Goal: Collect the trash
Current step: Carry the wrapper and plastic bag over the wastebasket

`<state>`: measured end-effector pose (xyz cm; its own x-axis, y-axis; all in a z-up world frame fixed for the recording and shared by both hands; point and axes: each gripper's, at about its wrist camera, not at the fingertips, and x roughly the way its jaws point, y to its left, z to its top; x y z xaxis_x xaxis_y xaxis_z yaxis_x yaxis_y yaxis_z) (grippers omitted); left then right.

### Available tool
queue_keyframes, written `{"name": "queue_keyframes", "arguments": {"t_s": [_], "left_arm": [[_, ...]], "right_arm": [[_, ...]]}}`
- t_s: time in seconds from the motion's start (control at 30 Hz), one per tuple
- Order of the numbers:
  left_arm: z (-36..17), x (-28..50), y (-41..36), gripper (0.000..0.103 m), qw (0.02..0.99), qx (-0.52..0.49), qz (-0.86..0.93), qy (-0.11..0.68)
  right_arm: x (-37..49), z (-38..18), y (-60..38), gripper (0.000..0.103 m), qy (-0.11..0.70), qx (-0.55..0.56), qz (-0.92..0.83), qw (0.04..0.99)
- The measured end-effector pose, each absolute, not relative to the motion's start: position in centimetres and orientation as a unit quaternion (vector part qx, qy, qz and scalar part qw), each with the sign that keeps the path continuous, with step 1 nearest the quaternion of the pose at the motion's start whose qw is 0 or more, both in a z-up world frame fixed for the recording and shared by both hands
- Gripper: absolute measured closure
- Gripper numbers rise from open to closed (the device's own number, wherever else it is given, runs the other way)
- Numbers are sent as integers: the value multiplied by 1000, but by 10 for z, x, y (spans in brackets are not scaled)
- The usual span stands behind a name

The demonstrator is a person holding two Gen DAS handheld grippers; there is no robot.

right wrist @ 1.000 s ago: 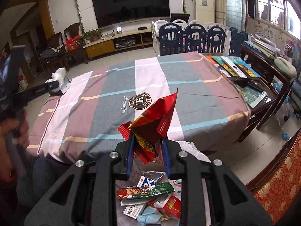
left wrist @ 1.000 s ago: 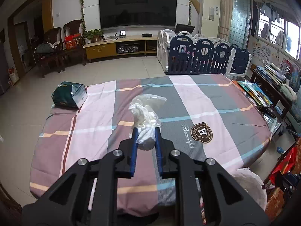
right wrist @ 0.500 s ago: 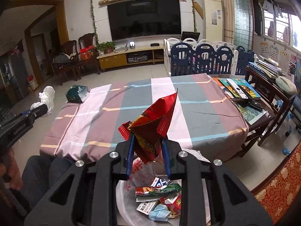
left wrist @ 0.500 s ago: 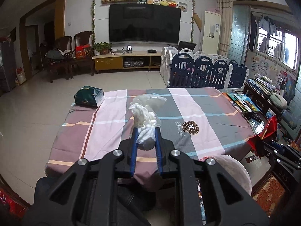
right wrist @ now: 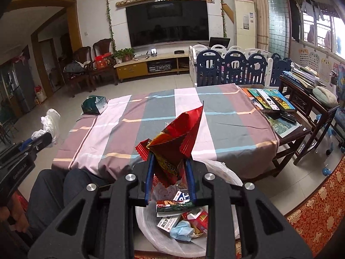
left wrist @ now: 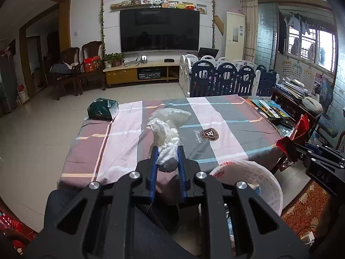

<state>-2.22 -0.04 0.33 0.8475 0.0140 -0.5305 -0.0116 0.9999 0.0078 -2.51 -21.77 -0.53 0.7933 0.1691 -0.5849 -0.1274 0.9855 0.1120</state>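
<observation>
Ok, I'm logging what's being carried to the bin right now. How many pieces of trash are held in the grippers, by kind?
White crumpled tissue or plastic wad, clamped in the left gripper: 1
Red snack wrapper, clamped in the right gripper above the lined trash bin: 1
Total: 2

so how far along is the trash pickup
Done: the lined bin already holds wrappers and a mask. In hand: the right tool grips a red snack wrapper above the bin; the left tool grips crumpled white tissue. Left: dropping both. A green tissue pack remains on the table.
</observation>
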Motion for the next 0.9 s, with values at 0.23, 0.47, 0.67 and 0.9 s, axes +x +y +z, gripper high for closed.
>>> {"name": "queue_keyframes", "arguments": {"t_s": [0.23, 0.47, 0.67, 0.9], "left_arm": [[-1, -23, 6, 85, 959, -7, 6, 282], [0, -25, 4, 85, 960, -6, 7, 281], [0, -24, 5, 85, 959, -6, 5, 284], [-1, -21, 6, 85, 956, -9, 1, 292]], "right_arm": [[-24, -8, -214, 76, 319, 33, 73, 944], [-23, -8, -212, 76, 318, 30, 76, 944], [-23, -10, -213, 76, 320, 30, 72, 944], [-23, -10, -218, 76, 323, 35, 68, 943]]}}
